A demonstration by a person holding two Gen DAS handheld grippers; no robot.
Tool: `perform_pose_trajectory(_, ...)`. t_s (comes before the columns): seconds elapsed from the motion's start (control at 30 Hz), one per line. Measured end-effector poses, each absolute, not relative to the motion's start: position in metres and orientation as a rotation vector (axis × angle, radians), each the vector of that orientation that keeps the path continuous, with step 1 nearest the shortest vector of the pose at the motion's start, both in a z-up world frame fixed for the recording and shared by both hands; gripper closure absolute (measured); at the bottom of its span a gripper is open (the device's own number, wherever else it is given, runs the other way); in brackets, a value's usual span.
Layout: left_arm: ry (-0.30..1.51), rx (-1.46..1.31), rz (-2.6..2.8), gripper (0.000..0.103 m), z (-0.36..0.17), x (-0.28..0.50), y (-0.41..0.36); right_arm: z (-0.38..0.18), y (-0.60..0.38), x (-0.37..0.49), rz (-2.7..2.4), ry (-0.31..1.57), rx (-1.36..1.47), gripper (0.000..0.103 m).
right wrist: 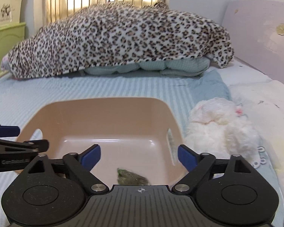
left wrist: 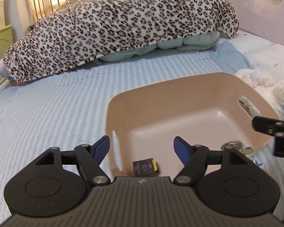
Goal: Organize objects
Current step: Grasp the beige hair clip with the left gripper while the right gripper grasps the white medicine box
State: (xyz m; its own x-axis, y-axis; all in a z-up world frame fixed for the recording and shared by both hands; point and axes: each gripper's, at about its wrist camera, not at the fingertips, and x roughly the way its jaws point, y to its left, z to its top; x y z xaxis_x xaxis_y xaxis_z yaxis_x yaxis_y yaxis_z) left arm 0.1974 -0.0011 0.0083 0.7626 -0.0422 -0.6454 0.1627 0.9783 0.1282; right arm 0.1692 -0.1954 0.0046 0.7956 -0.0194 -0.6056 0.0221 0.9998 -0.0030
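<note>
Bed: the bed (left wrist: 47, 98), under a pale blue striped cover, runs back to a metal rail; wide bare cover lies left of and beyond the bin.
Leopard blanket: a leopard-print blanket (left wrist: 123, 28) is heaped over pale green bedding across the far side, well apart from the bin.
Bin: a tan plastic bin (left wrist: 179, 87) sits on the cover, rounded rim up, with a handle slot in each side wall; its floor is mostly bare.
Plush toy: a white plush toy (right wrist: 221, 124) lies just beside the bin's right wall, leaving little room on that side.
Left gripper: the left gripper (left wrist: 142, 149) hangs over the bin's near-left rim, its blue-padded jaws spread wide with nothing between them.
Right gripper: the right gripper (right wrist: 139, 157) hangs over the bin's near edge, jaws likewise wide apart and holding nothing.
Green packet: a crinkled green packet (right wrist: 132, 177) rests on the bin floor near the front wall, below the right gripper.
Dark packet: a small dark packet (left wrist: 144, 167) with a yellow edge lies on the bin floor near the front-left corner, apart from the green one.
</note>
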Motion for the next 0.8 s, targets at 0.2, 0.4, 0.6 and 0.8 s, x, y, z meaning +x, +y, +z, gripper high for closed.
perform_pose_trajectory(0.2,0.692,0.187,-0.11,0.025,0.014,0.163,0.018,0.012,-0.203,0.132,-0.033,0.675,-0.011,0.002)
perform_pose_trajectory(0.4,0.715,0.221,-0.109,0.022,0.003,0.135,0.034,-0.004,-0.209,0.109,-0.052,0.738,-0.019,0.002)
perform_pose_trajectory(0.6,0.787,0.25,-0.136,0.021,-0.03,0.127,0.044,-0.029,-0.217,0.099,-0.068,0.807,-0.018,0.002)
perform_pose_trajectory(0.8,0.882,0.219,-0.161,0.021,-0.071,0.135,0.049,-0.055,-0.22,0.099,-0.06,0.865,-0.023,0.002)
